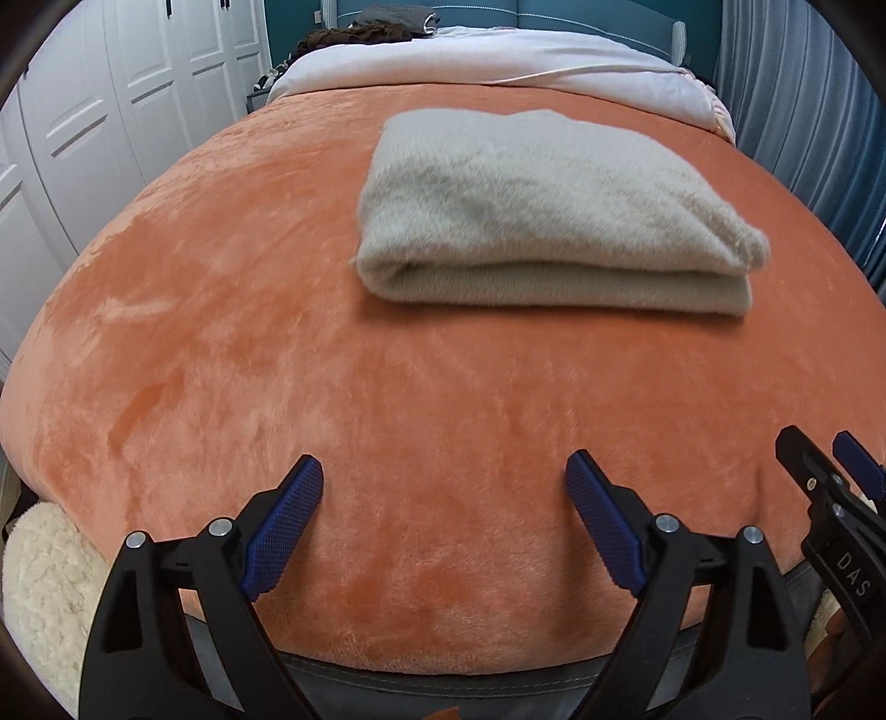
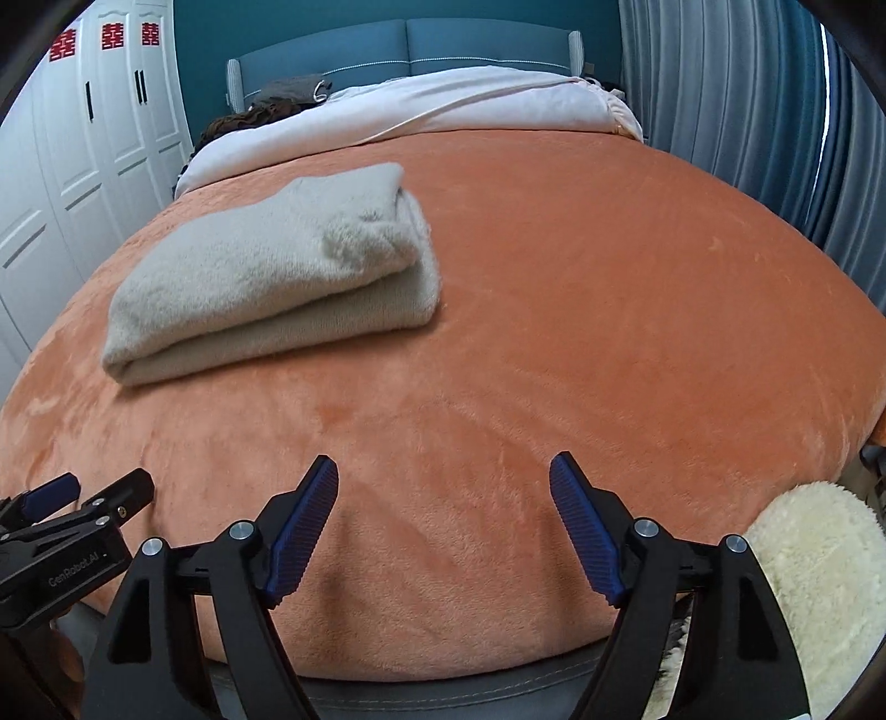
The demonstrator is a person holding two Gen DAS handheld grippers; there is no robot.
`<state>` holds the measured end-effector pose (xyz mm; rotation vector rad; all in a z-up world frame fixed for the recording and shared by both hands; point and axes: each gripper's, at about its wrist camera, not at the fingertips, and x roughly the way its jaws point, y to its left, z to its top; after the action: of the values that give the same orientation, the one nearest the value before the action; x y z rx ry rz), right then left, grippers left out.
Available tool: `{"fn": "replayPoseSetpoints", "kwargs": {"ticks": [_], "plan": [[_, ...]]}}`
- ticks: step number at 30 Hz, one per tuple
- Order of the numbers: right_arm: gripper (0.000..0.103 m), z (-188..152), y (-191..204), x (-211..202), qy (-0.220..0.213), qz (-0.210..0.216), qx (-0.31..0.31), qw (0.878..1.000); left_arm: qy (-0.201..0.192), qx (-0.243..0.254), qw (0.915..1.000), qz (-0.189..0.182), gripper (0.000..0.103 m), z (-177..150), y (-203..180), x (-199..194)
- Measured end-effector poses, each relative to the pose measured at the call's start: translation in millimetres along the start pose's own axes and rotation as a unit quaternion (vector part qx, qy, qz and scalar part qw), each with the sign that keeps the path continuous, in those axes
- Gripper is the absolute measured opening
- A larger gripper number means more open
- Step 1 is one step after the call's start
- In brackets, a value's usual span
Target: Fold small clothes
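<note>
A fluffy light-grey garment (image 1: 548,216) lies folded in a neat rectangle on the orange bed cover (image 1: 277,332); it also shows in the right wrist view (image 2: 277,271), at the left. My left gripper (image 1: 443,487) is open and empty, near the bed's front edge, well short of the garment. My right gripper (image 2: 443,487) is open and empty too, at the front edge, to the right of the garment. Each gripper shows at the other view's edge: the right gripper (image 1: 830,476) and the left gripper (image 2: 83,498).
A white duvet (image 1: 498,61) and dark clothes (image 1: 360,33) lie at the head of the bed. White wardrobe doors (image 2: 83,155) stand on the left, blue-grey curtains (image 2: 747,111) on the right. A cream fleece (image 2: 819,581) sits by the front edge.
</note>
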<state>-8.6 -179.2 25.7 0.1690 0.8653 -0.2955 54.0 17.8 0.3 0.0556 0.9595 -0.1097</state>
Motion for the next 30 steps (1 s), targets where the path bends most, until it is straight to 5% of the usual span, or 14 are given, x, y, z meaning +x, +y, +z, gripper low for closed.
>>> {"fn": "replayPoseSetpoints", "kwargs": {"ticks": [12, 21, 30], "plan": [[0.087, -15.4, 17.8, 22.3, 0.0, -0.003, -0.002, 1.0, -0.033, 0.023, 0.9991, 0.012, 0.098, -11.4, -0.3, 9.6], [0.097, -19.1, 30.5, 31.5, 0.014, -0.008, -0.021, 1.0, -0.045, 0.021, 0.9986, 0.02, 0.098, -15.0, -5.6, 13.7], [0.098, -19.7, 24.7, 35.8, 0.02, -0.002, -0.014, 1.0, -0.046, 0.021, 0.9984, 0.027, 0.098, -14.5, -7.0, 15.5]]}}
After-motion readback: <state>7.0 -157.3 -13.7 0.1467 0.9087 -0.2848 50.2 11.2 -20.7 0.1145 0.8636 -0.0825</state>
